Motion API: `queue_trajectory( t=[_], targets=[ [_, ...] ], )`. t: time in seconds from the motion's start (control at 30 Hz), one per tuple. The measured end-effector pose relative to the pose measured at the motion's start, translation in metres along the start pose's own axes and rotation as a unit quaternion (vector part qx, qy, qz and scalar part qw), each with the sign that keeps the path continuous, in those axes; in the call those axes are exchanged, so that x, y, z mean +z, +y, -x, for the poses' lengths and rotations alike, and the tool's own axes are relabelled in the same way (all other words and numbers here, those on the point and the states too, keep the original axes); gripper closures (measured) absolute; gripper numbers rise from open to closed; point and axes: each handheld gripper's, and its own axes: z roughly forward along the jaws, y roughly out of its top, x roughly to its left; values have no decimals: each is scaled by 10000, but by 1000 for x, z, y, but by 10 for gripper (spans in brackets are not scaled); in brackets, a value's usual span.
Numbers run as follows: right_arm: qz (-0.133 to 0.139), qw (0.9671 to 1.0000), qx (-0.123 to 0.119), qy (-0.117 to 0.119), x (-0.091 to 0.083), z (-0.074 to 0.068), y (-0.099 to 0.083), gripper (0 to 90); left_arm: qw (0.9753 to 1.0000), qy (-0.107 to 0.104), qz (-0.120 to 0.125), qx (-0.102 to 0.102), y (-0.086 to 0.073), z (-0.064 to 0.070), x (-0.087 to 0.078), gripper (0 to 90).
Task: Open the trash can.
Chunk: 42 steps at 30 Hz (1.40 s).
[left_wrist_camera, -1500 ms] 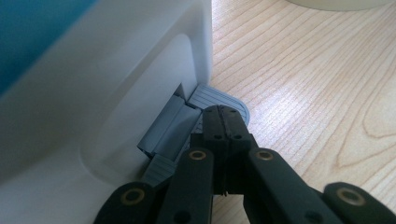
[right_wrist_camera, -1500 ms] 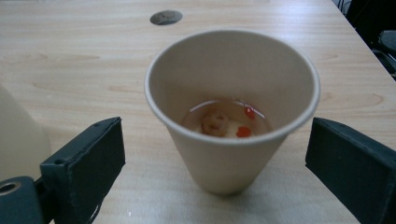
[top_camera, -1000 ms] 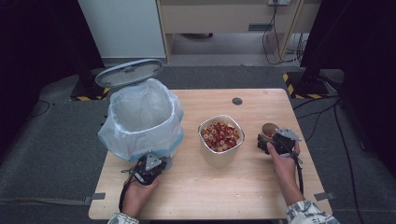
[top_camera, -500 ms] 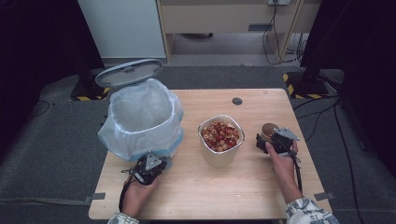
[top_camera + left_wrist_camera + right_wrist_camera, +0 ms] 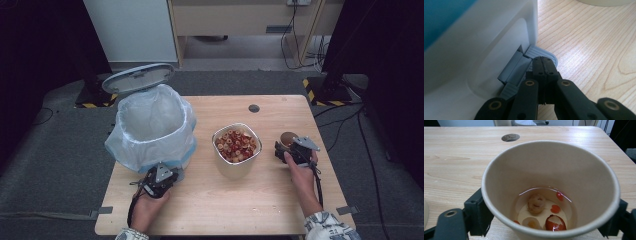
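Bin (image 5: 152, 127): white, lined with a pale bag, lid up, at the table's (image 5: 260, 210) left edge.
Pedal (image 5: 541, 53): grey, at the bin's foot.
Left gripper (image 5: 544, 65): jaws pressed together, tips on the pedal.
Bowl (image 5: 236, 148): mid-table, full of red and tan cereal rings.
Cup (image 5: 550, 187): paper, near the right edge, holding milk dregs and a few rings.
Right gripper (image 5: 292, 150): jaws pinching the cup's sides.

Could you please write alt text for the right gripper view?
A paper cup is held between the black tongs above a wooden table. At its bottom lie a little liquid and a few red and pale food pieces.
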Motion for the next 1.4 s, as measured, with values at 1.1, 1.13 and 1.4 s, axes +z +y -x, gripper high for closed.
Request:
queue_trajectory(
  t=[1.1,1.13,1.4],
  targets=[
    [150,9974,-521,478,-33,6,45,281,10000,-5,2,-23,0,0,0,895],
    [150,9974,-521,478,-33,6,45,281,10000,-6,3,-24,0,0,0,895],
    [114,9953,-752,605,-35,7,65,284,10000,-9,-3,-16,0,0,0,895]
  ],
)
